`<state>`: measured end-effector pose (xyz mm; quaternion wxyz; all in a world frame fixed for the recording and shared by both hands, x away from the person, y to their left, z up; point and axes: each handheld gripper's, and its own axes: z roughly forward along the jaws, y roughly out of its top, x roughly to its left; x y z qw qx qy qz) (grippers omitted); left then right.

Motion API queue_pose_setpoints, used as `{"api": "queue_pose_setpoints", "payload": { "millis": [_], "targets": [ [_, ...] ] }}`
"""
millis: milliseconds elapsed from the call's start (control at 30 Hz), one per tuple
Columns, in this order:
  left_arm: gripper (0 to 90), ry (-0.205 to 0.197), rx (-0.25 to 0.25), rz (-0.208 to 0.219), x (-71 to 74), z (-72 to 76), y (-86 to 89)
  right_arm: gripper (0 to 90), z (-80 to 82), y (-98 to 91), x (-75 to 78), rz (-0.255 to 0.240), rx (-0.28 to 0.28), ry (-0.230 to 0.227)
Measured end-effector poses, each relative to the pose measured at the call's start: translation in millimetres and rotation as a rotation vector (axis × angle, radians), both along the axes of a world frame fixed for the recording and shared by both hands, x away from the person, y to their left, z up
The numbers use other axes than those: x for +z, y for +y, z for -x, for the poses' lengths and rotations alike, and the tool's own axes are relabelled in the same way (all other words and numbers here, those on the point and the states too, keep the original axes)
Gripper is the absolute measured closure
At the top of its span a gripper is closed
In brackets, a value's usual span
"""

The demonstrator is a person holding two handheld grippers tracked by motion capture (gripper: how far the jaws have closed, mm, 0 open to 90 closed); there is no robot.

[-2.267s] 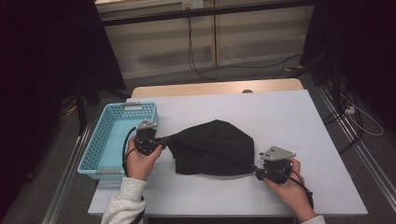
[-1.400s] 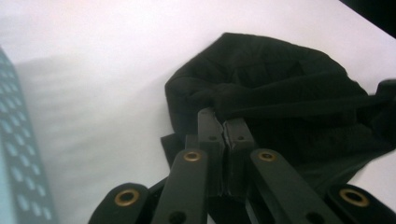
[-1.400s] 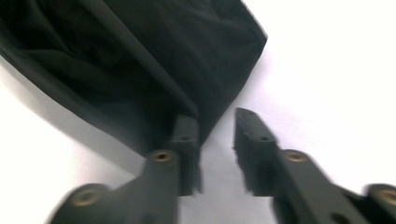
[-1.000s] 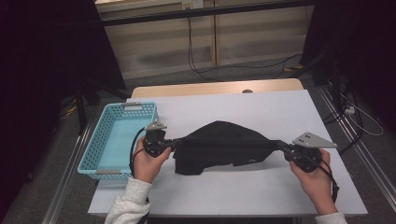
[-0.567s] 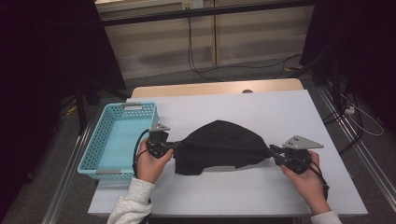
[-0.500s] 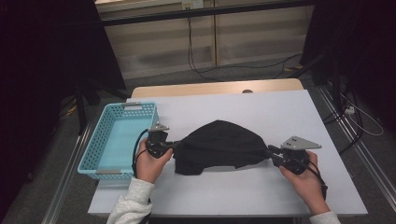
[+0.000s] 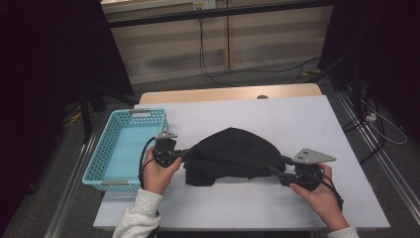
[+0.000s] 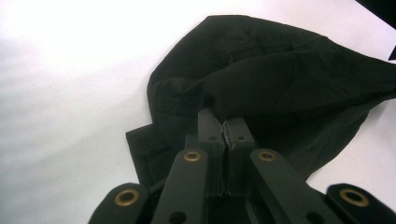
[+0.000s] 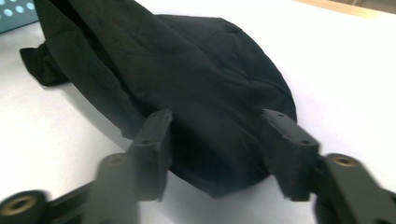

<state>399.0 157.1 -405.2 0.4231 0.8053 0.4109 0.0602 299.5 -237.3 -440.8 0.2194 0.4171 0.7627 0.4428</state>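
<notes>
Since the earlier frame the right gripper (image 9: 215,154) moves inward, its jaws just opening around the black garment (image 7: 233,156). The left gripper (image 8: 224,128), at the garment's 9 o'clock, stays clamped on the cloth; withdraw the right toward 4 o'clock only once the pads clear it.

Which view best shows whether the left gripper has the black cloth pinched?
The left gripper view: the left gripper has its jaws shut on a fold of the black cloth. The high view shows it at the cloth's left end, too small to judge. The right gripper view shows the cloth's other end.

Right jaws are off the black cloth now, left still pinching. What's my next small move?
Probably draw the right gripper back clear: its jaws have just been opening and stand apart around the black garment's end, while the left gripper holds the other end clamped.
</notes>
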Motion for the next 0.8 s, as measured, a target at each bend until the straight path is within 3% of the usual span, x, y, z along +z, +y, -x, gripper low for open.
{"api": "queue_pose_setpoints", "payload": {
  "millis": [200, 467, 567, 700, 800],
  "targets": [
    [88.1, 0.005, 0.006, 0.001, -1.7, -1.1, 0.9, 22.2, 0.5, 5.2, 0.9, -0.001, 0.034, -0.023],
    [88.1, 0.009, 0.012, 0.007, -2.1, -1.5, 1.8, 19.6, -3.5, 14.5, -11.9, 0.103, 0.057, -0.012],
    [88.1, 0.013, 0.009, 0.002, -3.4, -2.5, 2.3, 23.6, -5.9, 14.1, -16.3, 0.16, 0.061, -0.026],
    [88.1, 0.018, 0.01, 0.003, -5.0, -3.3, 2.1, 39.8, -9.8, 10.0, -17.6, 0.2, 0.032, -0.05],
    [88.1, 0.018, 0.008, 0.005, -4.9, -3.4, 2.4, 64.4, -10.0, 5.2, -16.3, 0.194, 0.039, -0.044]
  ]
}}
